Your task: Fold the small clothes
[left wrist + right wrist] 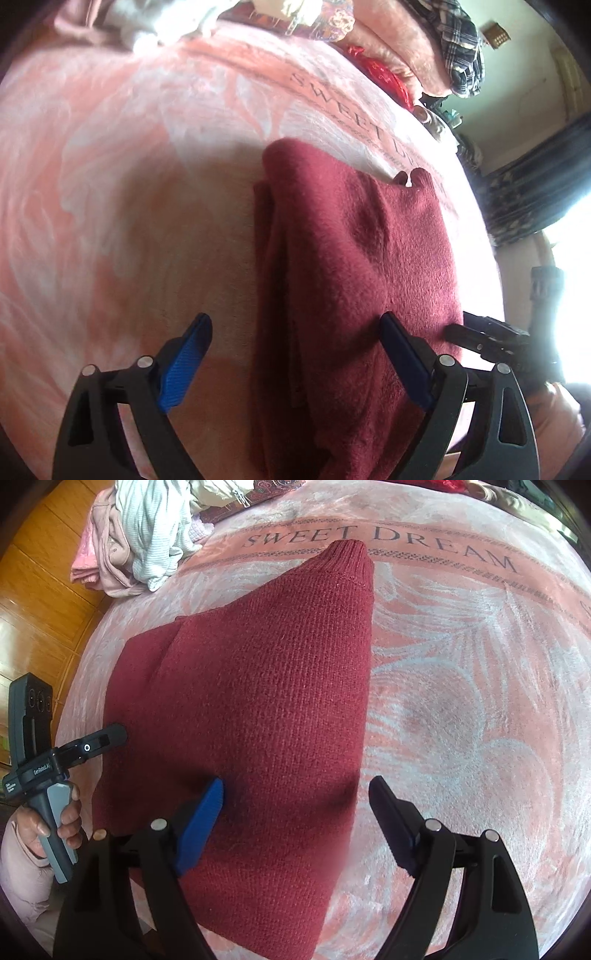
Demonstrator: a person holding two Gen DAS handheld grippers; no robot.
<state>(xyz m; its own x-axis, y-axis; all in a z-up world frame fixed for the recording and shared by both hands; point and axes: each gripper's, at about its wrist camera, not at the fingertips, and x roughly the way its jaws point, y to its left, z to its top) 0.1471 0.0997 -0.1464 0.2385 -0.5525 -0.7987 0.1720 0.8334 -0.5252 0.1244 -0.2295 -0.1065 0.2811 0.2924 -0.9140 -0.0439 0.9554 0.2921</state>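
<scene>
- My left gripper (295, 354) and right gripper (295, 819) hovered agape, holding nothing.
- The folded sweater (258, 709) lay on the blanket (461, 701); bare blanket flanked its edges.
- A clothes pile (147, 535) sat well apart.

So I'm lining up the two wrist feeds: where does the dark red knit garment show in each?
Left wrist: the dark red knit garment fills centre to lower right, running between the open left gripper.
Right wrist: the garment fills centre-left, its ribbed end pointing up; the open right gripper hangs over its near edge.
Shared landmark: the SWEET DREAM lettering on the pink blanket.
</scene>
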